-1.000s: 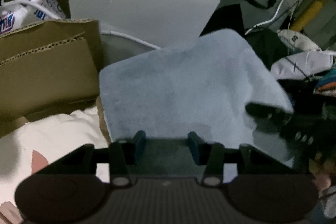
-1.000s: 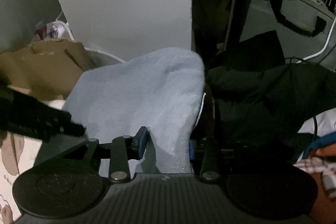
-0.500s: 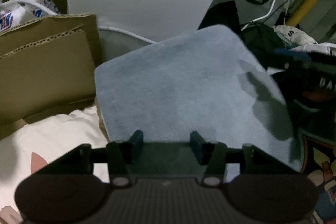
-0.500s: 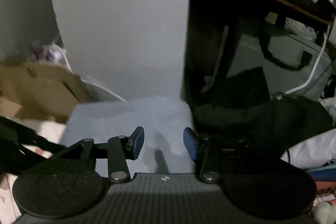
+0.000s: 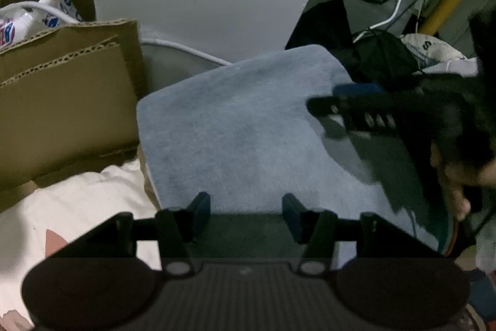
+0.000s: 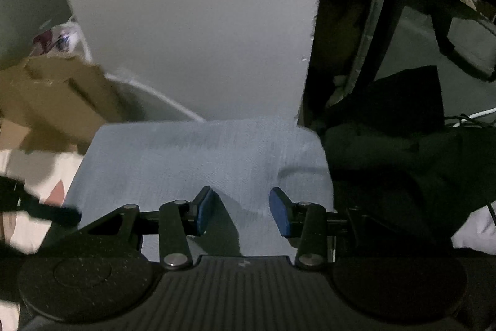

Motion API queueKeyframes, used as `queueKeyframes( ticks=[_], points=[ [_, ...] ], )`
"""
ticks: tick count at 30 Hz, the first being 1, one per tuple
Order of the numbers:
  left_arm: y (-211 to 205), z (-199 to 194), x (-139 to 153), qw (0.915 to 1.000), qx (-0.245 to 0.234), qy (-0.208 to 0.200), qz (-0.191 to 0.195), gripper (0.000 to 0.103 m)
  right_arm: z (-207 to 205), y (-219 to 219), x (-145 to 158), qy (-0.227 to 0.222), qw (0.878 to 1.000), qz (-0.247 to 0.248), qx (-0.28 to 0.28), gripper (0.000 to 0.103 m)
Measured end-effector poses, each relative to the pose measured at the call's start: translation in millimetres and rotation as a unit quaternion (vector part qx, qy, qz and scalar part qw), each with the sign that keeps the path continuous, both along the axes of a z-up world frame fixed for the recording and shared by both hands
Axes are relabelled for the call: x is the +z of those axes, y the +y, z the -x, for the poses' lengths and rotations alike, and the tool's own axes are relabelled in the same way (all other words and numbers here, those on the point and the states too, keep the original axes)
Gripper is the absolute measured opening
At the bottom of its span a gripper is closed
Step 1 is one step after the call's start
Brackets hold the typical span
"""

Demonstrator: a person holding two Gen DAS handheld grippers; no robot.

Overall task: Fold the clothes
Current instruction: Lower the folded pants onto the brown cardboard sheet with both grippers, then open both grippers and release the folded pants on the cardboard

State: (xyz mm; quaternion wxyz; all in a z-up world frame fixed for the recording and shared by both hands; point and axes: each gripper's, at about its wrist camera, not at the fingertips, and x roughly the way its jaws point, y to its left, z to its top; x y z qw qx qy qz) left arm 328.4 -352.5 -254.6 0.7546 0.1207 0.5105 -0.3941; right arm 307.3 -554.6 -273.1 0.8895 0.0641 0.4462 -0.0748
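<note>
i see the blue garment lying flat, folded, directly ahead of both tools; left tool and right tool spread, holding nothing.

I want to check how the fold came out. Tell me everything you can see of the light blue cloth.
The light blue cloth looks like soft, napped fabric, folded into a flat, roughly rectangular pad with rounded corners. It lies before a pale panel, beside brown cardboard and partly over a white printed garment. Dark clothes sit at its other side. Both the left gripper and the right gripper are above it, open, gripping nothing; whether they touch it is unclear.
</note>
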Motion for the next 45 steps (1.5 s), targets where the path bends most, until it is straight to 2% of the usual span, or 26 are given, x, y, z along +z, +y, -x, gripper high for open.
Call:
queueKeyframes(
  ticks=[7, 11, 13, 18, 40, 45],
  points=[
    [4.5, 1.5, -3.2, 0.9999, 0.007, 0.004, 0.009, 0.055, -31.5, -10.7, -11.1, 0.007, 1.000, -0.006, -0.021, 0.047],
    [5.2, 3.2, -4.3, 0.9999, 0.006, 0.005, 0.009, 0.055, -32.5, -22.4, -23.1, 0.014, 0.998, -0.042, -0.042, 0.047],
    [4.7, 5.7, -3.8, 1.0000, 0.001, 0.001, 0.005, 0.055, -29.0, -20.1, -18.0, 0.016, 0.998, -0.041, -0.047, 0.048],
    [7.5, 7.0, -6.7, 1.0000, -0.001, 0.001, 0.007, 0.056, -3.1, -0.5, -5.3, 0.012, 0.999, -0.023, -0.032, 0.048],
    [-5.4, 8.4, -6.5, 0.9994, 0.003, 0.000, -0.035, 0.058, 149.3, 70.8, -12.0, 0.033, 0.999, 0.030, 0.013, 0.046],
    [9.2, 13.7, 4.0, 0.9993, 0.023, 0.020, -0.024, 0.050, 179.3, 83.2, -8.6, 0.026, 0.999, 0.033, 0.016, 0.046]
  ],
)
